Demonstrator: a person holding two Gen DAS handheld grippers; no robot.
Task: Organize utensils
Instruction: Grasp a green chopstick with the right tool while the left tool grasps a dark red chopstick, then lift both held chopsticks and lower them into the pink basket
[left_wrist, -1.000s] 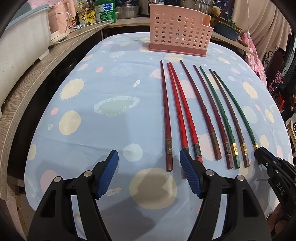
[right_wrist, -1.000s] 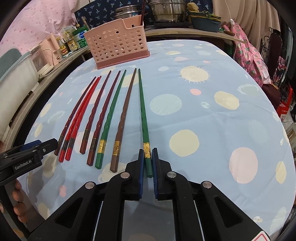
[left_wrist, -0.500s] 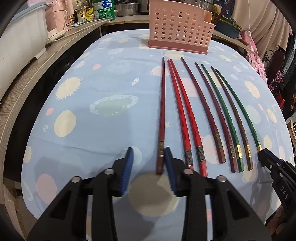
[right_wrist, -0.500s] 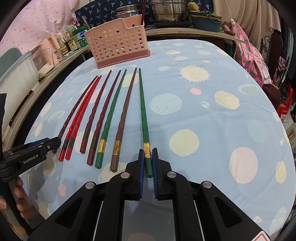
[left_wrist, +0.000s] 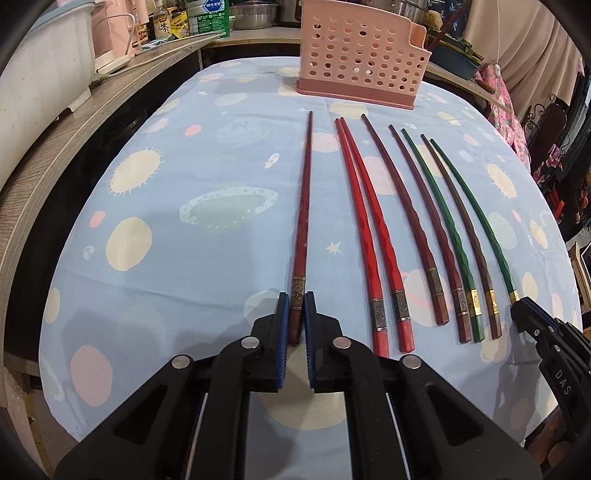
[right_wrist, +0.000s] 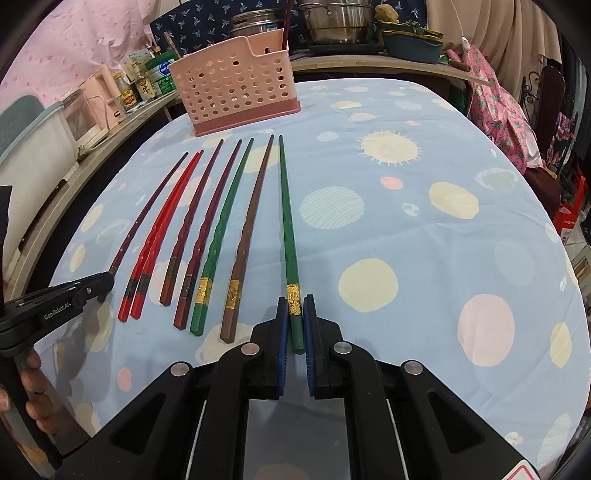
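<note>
Several chopsticks lie in a row on the blue tablecloth. My left gripper (left_wrist: 296, 314) is shut on the thick end of the leftmost dark red chopstick (left_wrist: 303, 206), which lies apart from the two bright red chopsticks (left_wrist: 365, 229). My right gripper (right_wrist: 295, 317) is shut on the thick end of the rightmost green chopstick (right_wrist: 286, 221). Both held chopsticks point toward the pink perforated utensil basket (left_wrist: 360, 55), which also shows in the right wrist view (right_wrist: 240, 96). Between them lie dark red, green (right_wrist: 225, 221) and brown (right_wrist: 251, 221) chopsticks.
A wooden counter (left_wrist: 55, 147) with bottles and appliances runs along the left edge of the table. Pots (right_wrist: 340, 18) stand on a shelf behind the basket. The right half of the tablecloth (right_wrist: 443, 221) holds no objects. Chairs stand at far right.
My left gripper has closed from wide open onto the dark red chopstick, which has shifted left, away from the red pair. My right gripper has stayed shut on the green chopstick.
</note>
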